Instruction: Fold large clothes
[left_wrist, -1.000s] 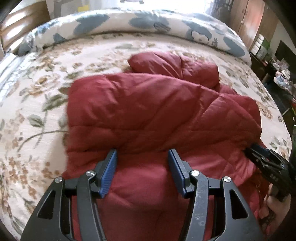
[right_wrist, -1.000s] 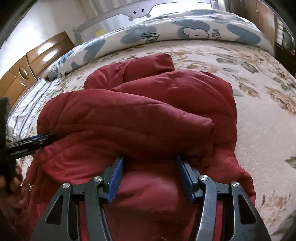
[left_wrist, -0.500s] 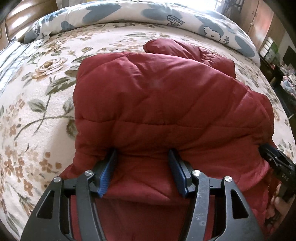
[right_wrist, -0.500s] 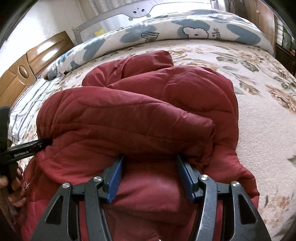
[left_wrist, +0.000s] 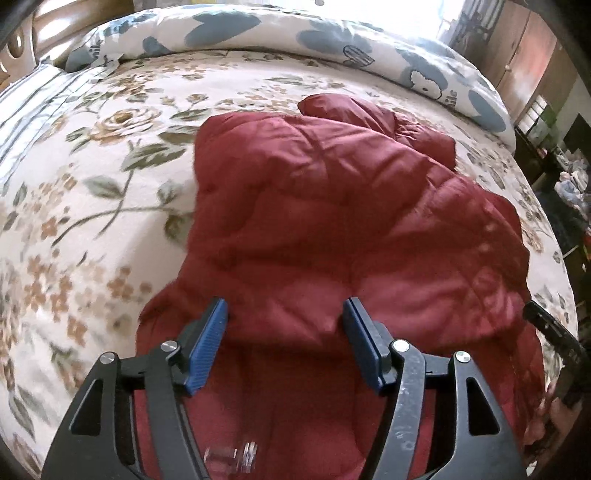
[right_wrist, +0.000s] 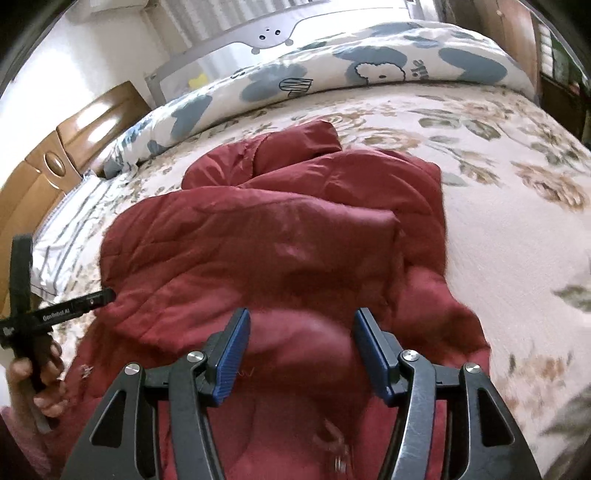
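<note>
A dark red quilted puffer jacket (left_wrist: 332, 221) lies bunched on the floral bedspread, its near part folded over the far part; it also shows in the right wrist view (right_wrist: 277, 236). My left gripper (left_wrist: 284, 314) is open, its blue pads apart just above the near folded edge. My right gripper (right_wrist: 301, 319) is open too, over the jacket's near right part. Neither holds fabric. The other gripper's black tip shows at the right edge of the left wrist view (left_wrist: 550, 328), and the left gripper with its hand at the left of the right wrist view (right_wrist: 55, 314).
The floral bedspread (left_wrist: 92, 184) spreads to the left and far side. A rolled blue-and-white duvet (right_wrist: 351, 74) lies along the far edge. A wooden headboard (right_wrist: 44, 166) stands at the left, and dark wooden furniture (left_wrist: 535, 74) at the right.
Both grippers have drawn back toward me and upward, so more bedspread shows. The folded top layer has settled on the jacket. Both grippers stay open.
</note>
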